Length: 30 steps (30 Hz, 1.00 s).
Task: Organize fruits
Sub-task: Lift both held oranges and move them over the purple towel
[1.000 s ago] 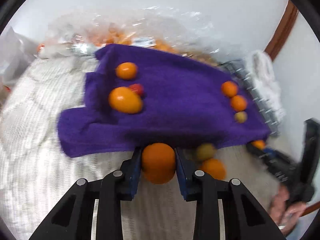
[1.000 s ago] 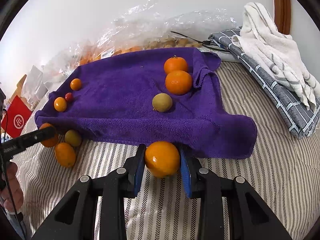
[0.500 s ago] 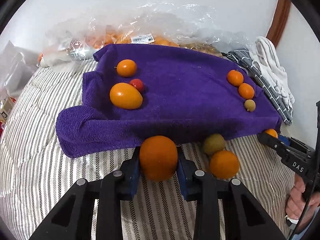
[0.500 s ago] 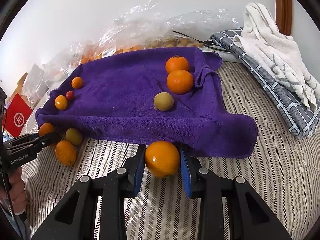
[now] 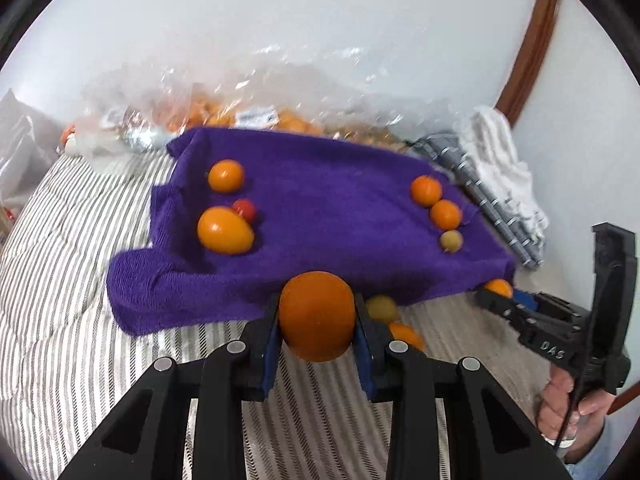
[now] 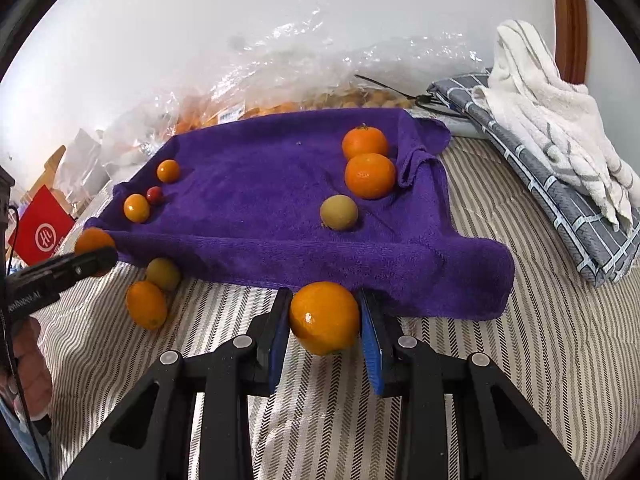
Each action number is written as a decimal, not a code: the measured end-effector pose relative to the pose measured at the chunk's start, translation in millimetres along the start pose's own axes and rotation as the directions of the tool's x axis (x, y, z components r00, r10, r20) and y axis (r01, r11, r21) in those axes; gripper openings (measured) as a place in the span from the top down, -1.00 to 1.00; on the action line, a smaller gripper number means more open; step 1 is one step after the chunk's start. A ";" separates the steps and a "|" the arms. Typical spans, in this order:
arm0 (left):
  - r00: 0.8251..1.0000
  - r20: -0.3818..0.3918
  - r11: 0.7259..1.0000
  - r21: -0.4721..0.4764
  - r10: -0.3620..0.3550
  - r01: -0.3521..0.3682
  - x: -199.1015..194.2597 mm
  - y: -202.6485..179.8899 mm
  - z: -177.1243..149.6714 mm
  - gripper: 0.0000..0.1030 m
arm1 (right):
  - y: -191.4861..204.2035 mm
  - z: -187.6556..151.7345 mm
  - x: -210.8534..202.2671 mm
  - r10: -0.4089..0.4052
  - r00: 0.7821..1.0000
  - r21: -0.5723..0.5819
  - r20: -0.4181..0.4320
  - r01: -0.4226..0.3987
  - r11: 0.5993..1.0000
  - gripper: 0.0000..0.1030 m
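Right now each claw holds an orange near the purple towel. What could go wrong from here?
1. The purple towel lies bumpy, so an orange set down there may roll into the fruit already on it.
2. The yellow-green fruit and small orange lie loose beside the left claw; a sweep could knock them away.
3. The right claw grips round fruit, which might slip.

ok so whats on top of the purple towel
On the purple towel: two oranges, a greenish-yellow fruit, two small orange fruits and a red cherry tomato. What lies under the towel is covered.
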<state>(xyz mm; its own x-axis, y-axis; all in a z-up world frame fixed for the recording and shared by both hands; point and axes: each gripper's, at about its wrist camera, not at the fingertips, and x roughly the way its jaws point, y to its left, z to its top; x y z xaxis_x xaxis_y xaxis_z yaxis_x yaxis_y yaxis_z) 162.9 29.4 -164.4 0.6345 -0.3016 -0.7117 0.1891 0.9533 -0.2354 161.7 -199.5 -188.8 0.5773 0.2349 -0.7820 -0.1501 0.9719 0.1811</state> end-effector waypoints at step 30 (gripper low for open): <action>1.000 0.019 0.995 -0.101 0.015 -0.013 32.7 29.5 56.4 0.42 | 18.6 75.2 41.4 0.112 0.993 -0.016 -0.033 -0.112 0.994 0.36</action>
<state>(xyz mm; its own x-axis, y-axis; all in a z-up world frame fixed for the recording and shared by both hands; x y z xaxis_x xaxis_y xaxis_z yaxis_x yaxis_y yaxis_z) 231.5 48.6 -157.3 0.6514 -0.2865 -0.7025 0.1039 0.9509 -0.2914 243.1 -170.8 -172.9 0.5298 0.3415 -0.7763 -0.2266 0.9391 0.2585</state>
